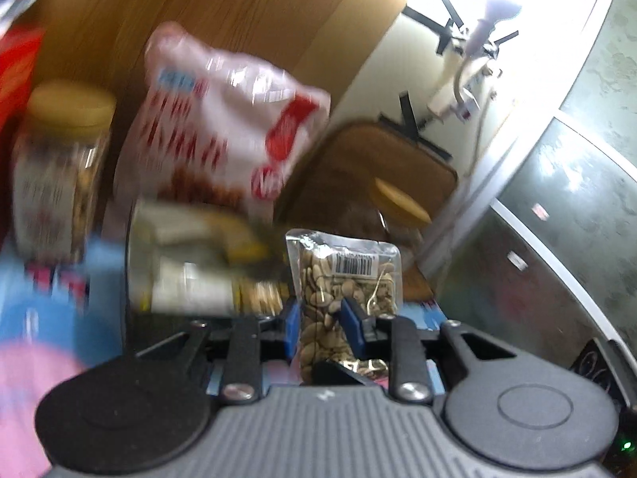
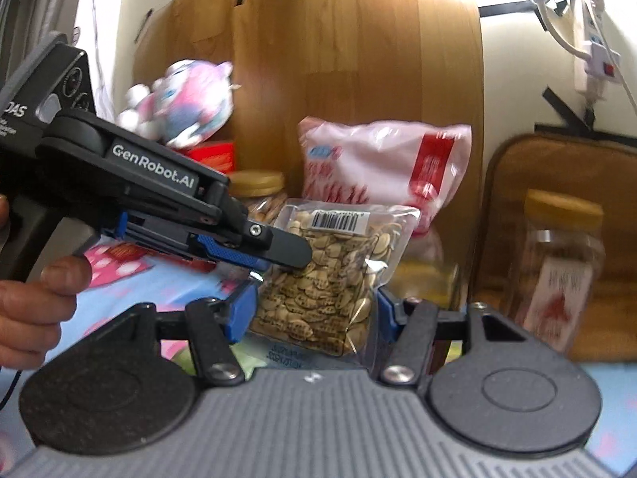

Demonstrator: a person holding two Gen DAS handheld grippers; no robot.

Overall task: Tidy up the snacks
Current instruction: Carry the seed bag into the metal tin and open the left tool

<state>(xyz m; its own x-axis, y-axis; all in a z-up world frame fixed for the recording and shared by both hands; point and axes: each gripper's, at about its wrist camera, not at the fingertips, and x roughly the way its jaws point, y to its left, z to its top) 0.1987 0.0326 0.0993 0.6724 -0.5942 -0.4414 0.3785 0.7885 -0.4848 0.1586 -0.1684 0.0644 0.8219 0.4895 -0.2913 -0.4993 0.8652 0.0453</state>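
Observation:
A clear bag of pale striped seeds point(image 2: 330, 263) with a barcode label hangs above the table between both grippers. My right gripper point(image 2: 314, 310) spans its lower half, a blue pad pressed against each side edge. My left gripper point(image 2: 286, 257) comes in from the left, held by a person's hand point(image 2: 36, 302), and pinches the bag's upper left edge. In the left wrist view the seed bag point(image 1: 350, 279) stands edge-on between the blue pads of my left gripper point(image 1: 322, 314), which is shut on it.
Behind stand a pink-and-white snack bag point(image 2: 382, 159), a yellow-lidded jar point(image 2: 557, 263), another jar point(image 2: 258, 187), a red box point(image 2: 211, 155) and a plush toy point(image 2: 187, 103). A wooden board point(image 2: 338, 59) and a brown tray point(image 2: 557, 159) lean against the wall. The tablecloth point(image 2: 159, 283) is blue and pink.

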